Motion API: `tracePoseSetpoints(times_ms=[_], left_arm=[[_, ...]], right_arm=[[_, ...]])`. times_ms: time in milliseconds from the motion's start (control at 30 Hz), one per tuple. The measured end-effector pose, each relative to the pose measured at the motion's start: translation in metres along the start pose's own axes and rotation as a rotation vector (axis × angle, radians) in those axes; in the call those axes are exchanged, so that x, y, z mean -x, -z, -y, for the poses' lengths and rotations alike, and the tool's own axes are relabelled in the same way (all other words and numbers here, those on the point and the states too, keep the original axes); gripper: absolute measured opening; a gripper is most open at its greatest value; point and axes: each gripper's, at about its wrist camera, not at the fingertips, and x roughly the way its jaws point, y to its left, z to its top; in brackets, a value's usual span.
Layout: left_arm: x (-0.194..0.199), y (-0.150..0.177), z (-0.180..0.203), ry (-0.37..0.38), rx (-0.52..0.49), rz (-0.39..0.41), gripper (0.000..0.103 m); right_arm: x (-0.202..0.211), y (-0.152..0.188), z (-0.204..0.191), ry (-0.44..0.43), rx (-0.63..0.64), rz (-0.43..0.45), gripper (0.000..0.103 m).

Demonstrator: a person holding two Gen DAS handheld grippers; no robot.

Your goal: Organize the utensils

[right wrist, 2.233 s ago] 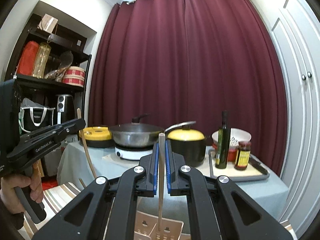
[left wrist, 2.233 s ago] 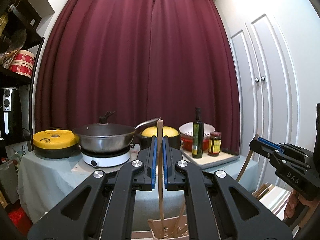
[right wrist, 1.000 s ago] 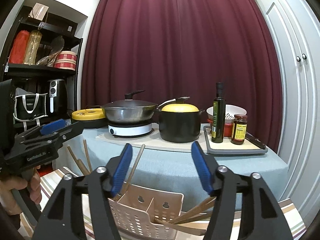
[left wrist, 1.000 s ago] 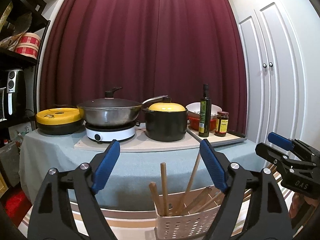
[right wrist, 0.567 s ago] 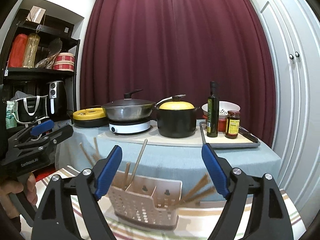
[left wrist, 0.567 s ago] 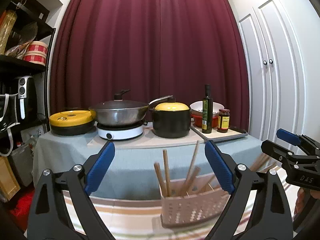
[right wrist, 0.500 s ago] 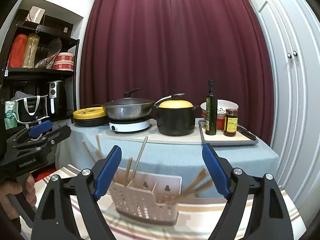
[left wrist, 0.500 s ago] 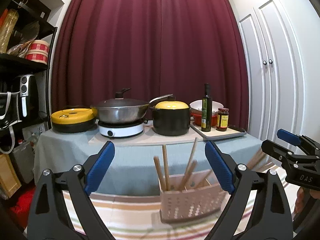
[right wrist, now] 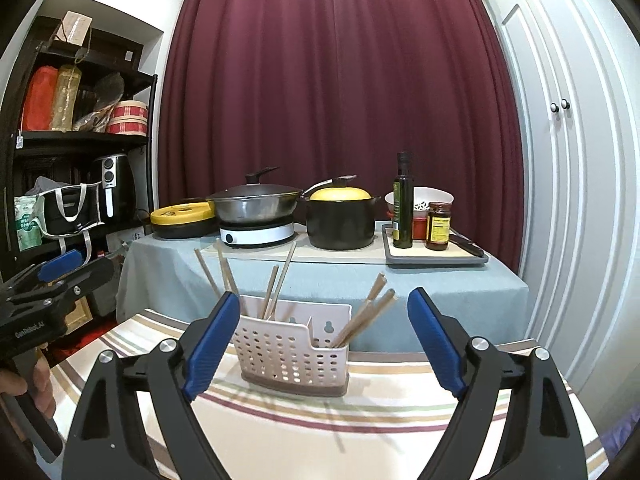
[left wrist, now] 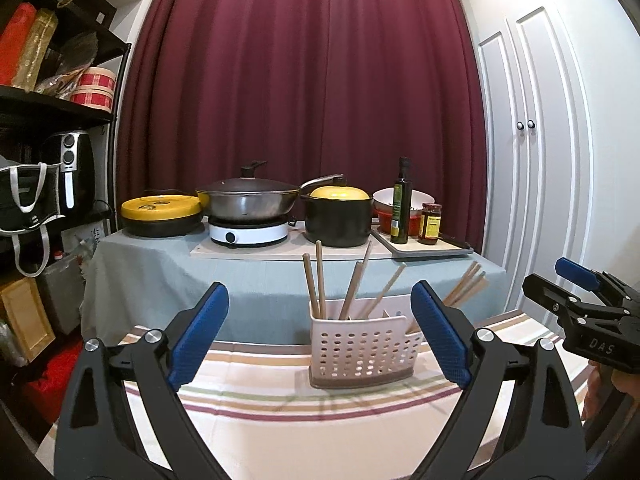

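Grippers (left wrist: 320, 336) gape before pale perforated caddy (left wrist: 362, 350) bristling with wooden chopsticks (left wrist: 320, 280).

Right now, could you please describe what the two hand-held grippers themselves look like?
Both match: the left hand-held gripper and right hand-held gripper have glossy black angular arms, silver screw heads at the joints and textured blue finger pads. White lettering marks the bodies: "DAS" on the right one, "GenRobot.AI" on the left. No cables show.
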Motion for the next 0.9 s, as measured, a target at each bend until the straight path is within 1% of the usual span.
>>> tracePoseSetpoints(times_ms=[267, 533, 900], left_arm=[[0.032, -0.006, 0.004, 0.004, 0.005, 0.021, 0.091], [0.048, -0.008, 0.009, 0.018, 0.014, 0.034, 0.092], [0.059, -0.007, 0.011, 0.020, 0.030, 0.034, 0.096]], right_arm=[[0.029, -0.003, -0.004, 0.015, 0.007, 0.012, 0.084], [0.049, -0.008, -0.006, 0.029, 0.020, 0.038, 0.084], [0.055, -0.008, -0.005, 0.034, 0.023, 0.047, 0.084]])
